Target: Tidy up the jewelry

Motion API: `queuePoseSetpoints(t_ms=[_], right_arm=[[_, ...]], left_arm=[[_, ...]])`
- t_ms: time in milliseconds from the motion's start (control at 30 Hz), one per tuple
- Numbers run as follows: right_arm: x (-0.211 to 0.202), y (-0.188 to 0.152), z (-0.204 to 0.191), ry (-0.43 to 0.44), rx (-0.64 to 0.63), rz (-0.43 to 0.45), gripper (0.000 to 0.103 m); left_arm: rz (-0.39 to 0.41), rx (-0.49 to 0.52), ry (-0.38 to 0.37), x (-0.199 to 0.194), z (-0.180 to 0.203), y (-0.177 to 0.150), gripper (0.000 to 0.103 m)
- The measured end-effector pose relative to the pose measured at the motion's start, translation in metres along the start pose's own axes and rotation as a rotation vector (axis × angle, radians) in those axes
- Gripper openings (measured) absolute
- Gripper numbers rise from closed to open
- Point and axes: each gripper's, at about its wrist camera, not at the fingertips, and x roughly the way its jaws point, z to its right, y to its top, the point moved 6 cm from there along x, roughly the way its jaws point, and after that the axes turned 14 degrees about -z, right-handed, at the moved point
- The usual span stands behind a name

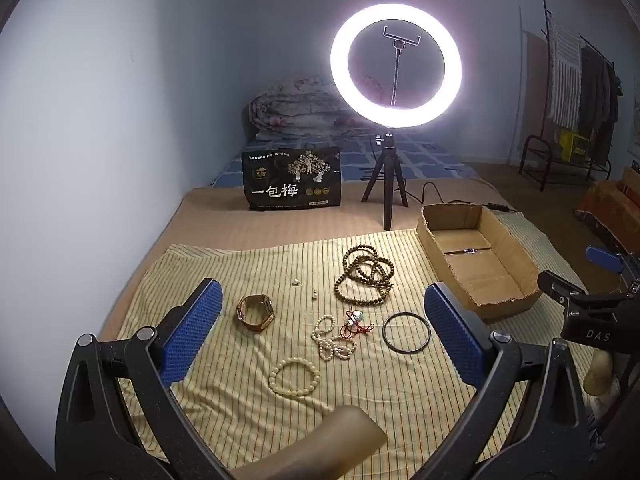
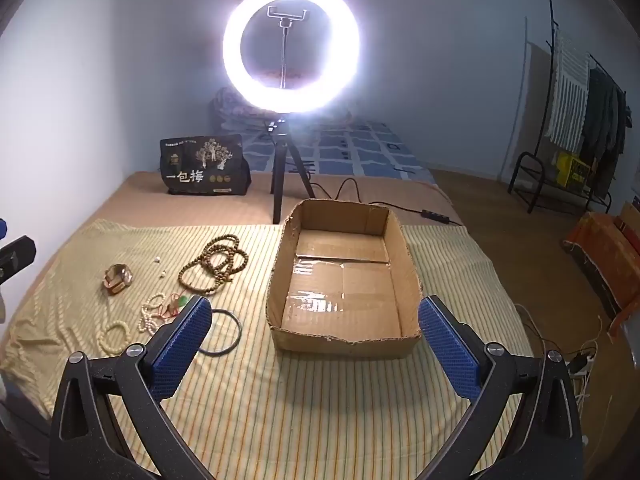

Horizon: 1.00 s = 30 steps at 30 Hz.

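Jewelry lies on a striped yellow cloth (image 1: 248,268): a long brown bead string (image 1: 364,276), a brown watch (image 1: 256,312), a white bead necklace (image 1: 332,340), a white bead bracelet (image 1: 294,376), a black bangle (image 1: 406,333), a red-cord pendant (image 1: 356,320) and two small earrings (image 1: 296,282). An empty cardboard box (image 2: 404,256) stands right of them. My left gripper (image 1: 324,332) is open and empty above the jewelry. My right gripper (image 2: 316,332) is open and empty in front of the box; it also shows in the left wrist view (image 1: 592,300).
A lit ring light on a tripod (image 1: 390,184) stands behind the cloth, its cable (image 2: 400,204) trailing right. A black snack bag (image 1: 292,180) stands at the back left. Folded bedding, a clothes rack (image 1: 580,92) and a wall on the left surround the bed.
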Motion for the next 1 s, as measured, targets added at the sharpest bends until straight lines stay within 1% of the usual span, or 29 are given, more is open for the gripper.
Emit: queuePoseSetpoints(t_ms=[167, 267, 567, 700, 733, 1000], right_arm=[[0.003, 0.001, -0.003, -0.022, -0.007, -0.007, 0.103], [0.001, -0.001, 0.0, -0.003, 0.002, 0.006, 0.103], [0.0, -0.001, 0.0, -0.002, 0.0, 0.0, 0.103], [0.0, -0.002, -0.001, -0.002, -0.002, 0.0, 0.103], [0.0, -0.002, -0.001, -0.001, -0.002, -0.001, 0.103], [0.001, -0.003, -0.001, -0.002, 0.0, -0.004, 0.103]], left_arm=[[0.002, -0.003, 0.0, 0.0, 0.0, 0.0, 0.102], [0.002, -0.001, 0.0, 0.0, -0.001, 0.001, 0.103], [0.006, -0.001, 0.001, 0.0, -0.001, 0.0, 0.102], [0.005, -0.001, -0.001, -0.003, -0.007, 0.008, 0.102], [0.007, -0.002, 0.0, -0.002, -0.004, 0.005, 0.102], [0.004, 0.0, 0.001, -0.001, -0.009, 0.012, 0.103]])
